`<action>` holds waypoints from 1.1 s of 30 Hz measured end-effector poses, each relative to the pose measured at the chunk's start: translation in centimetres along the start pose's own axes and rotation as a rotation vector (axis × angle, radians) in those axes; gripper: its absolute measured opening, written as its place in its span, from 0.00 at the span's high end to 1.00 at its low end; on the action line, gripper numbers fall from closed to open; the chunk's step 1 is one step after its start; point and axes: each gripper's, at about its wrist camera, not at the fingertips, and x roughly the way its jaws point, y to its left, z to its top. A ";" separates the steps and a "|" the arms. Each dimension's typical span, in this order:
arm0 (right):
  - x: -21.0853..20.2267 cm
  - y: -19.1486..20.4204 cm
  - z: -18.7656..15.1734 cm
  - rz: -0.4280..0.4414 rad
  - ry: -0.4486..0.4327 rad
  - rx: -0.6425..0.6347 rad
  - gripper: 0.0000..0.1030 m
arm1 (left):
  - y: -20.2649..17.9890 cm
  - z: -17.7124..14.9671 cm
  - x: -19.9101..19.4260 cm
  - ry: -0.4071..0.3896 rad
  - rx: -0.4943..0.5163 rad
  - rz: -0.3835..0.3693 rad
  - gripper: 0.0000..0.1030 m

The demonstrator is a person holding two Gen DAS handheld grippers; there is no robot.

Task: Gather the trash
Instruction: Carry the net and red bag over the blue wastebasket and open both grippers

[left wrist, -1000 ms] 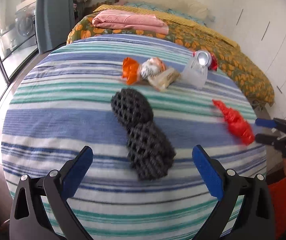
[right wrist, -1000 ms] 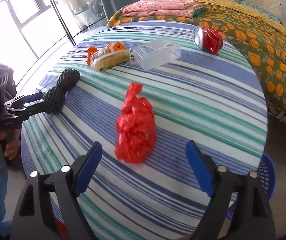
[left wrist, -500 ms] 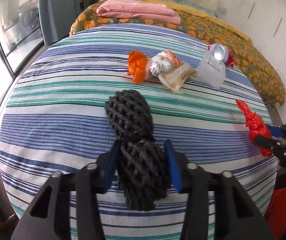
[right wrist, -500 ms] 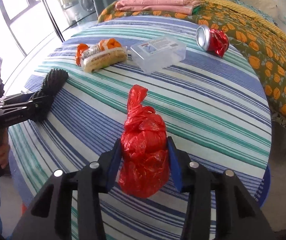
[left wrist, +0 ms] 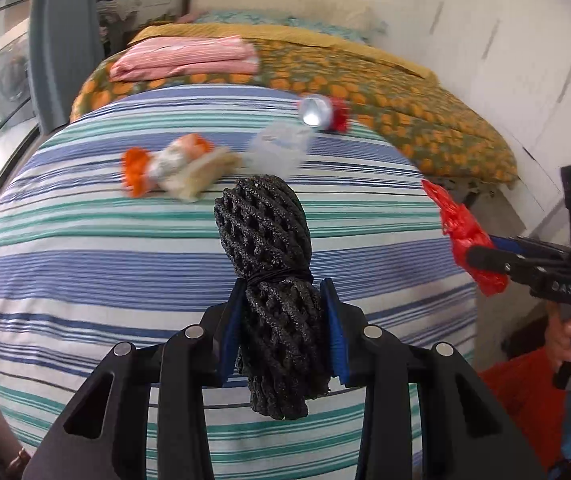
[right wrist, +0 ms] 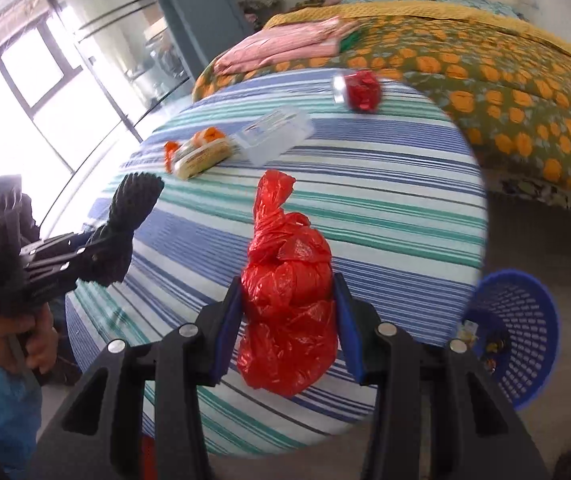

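Note:
A black foam net (left wrist: 263, 220), tied in the middle, sits between the blue pads of my left gripper (left wrist: 282, 286). The jaws are still closing and press on its lower half, holding it just above the striped tablecloth (left wrist: 85, 260). My right gripper (right wrist: 288, 280) is shut on a knotted red plastic bag (right wrist: 273, 208), also raised off the cloth. The right wrist view shows the left gripper (right wrist: 97, 240) with the net (right wrist: 133, 200) at the table's left edge. The left wrist view shows the red bag (left wrist: 457, 228) at the right edge.
Left on the round table are orange snack wrappers (left wrist: 173, 168), a clear plastic box (left wrist: 277, 148) and a crushed red can (left wrist: 321, 114). A blue mesh basket (right wrist: 525, 320) stands on the floor at the right. A bed (left wrist: 405, 100) lies behind the table.
Both grippers went from wide open to closed, the left on the black net, the right on the red bag. Both have since pulled back from the table with their loads lifted.

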 end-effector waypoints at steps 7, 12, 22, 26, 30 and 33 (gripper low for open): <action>-5.1 -10.4 -1.9 -0.149 -0.065 0.127 0.58 | -10.4 1.6 2.2 0.012 0.089 -0.153 0.65; -6.8 -16.9 -3.5 -0.221 -0.080 0.209 0.58 | -18.7 2.4 5.1 0.047 0.159 -0.240 0.64; -5.5 -27.7 -6.7 -0.263 -0.041 0.350 0.58 | -30.2 2.1 15.7 0.169 0.229 -0.266 0.62; -4.4 -30.4 -7.2 -0.248 -0.037 0.395 0.58 | -32.0 1.6 20.1 0.206 0.221 -0.267 0.61; -3.4 -32.3 -7.4 -0.221 -0.035 0.423 0.56 | -33.1 1.2 24.2 0.237 0.211 -0.256 0.60; -2.5 -33.6 -7.2 -0.206 -0.029 0.453 0.45 | -33.2 1.1 26.6 0.250 0.211 -0.244 0.39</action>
